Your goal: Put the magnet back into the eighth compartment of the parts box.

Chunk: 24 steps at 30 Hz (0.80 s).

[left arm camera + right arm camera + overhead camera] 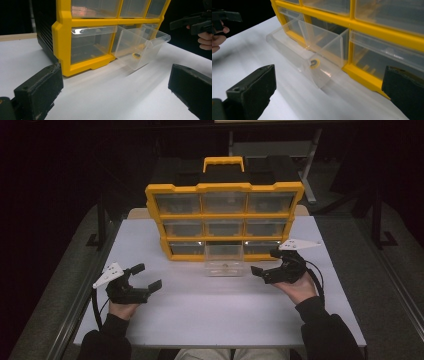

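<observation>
A yellow-framed organizer [225, 217] with clear drawers stands at the back of the white table [200, 315]. Its bottom middle drawer [224, 260] is pulled out, resting on the table. A small yellow and black ring [135, 55] lies inside that drawer [140, 47], and the ring [314, 63] sits near the drawer's [312, 47] front wall. My left gripper [148, 277] is open, left of the drawer, holding nothing. My right gripper [266, 261] is open just right of the drawer, also holding nothing.
The organizer's yellow carry handle [223, 163] sticks up behind it. Dark floor and table legs surround the table. Bare white tabletop lies between the two hands and toward the front edge.
</observation>
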### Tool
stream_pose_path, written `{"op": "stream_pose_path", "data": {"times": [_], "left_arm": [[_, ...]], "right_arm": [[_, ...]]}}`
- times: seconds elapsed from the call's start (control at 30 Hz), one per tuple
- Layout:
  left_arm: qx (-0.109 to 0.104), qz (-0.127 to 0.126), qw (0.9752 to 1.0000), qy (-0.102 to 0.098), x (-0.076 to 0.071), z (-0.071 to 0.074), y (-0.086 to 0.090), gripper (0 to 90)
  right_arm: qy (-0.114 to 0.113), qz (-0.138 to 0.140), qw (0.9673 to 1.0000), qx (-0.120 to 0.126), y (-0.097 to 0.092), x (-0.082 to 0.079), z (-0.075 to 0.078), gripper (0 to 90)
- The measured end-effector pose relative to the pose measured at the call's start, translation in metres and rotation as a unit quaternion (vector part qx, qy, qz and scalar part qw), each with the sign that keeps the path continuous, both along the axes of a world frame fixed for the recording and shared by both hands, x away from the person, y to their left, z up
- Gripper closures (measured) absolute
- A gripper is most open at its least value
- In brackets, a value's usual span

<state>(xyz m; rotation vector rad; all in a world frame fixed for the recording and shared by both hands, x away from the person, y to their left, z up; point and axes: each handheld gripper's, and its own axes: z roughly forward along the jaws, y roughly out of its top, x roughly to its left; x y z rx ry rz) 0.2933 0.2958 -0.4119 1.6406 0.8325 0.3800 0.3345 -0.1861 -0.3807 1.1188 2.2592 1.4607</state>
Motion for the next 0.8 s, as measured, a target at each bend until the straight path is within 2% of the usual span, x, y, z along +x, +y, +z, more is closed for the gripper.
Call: {"op": "stream_pose_path", "data": {"times": [0.3, 0.5, 0.8], "left_arm": [[0.002, -0.006, 1.0000, -0.001, 0.000, 0.000, -0.001, 0.0], [0.001, -0.006, 1.0000, -0.001, 0.000, 0.000, 0.000, 0.0], [-0.002, -0.006, 1.0000, -0.001, 0.001, 0.000, -0.001, 0.0]], "right_arm": [[0.005, -0.005, 1.0000, -0.001, -0.006, -0.006, -0.013, 0.0], [0.013, -0.006, 0.9998, -0.012, -0.009, -0.009, -0.021, 0.0], [0.009, -0.018, 0.9996, -0.022, -0.018, -0.016, -0.028, 0.0]]}}
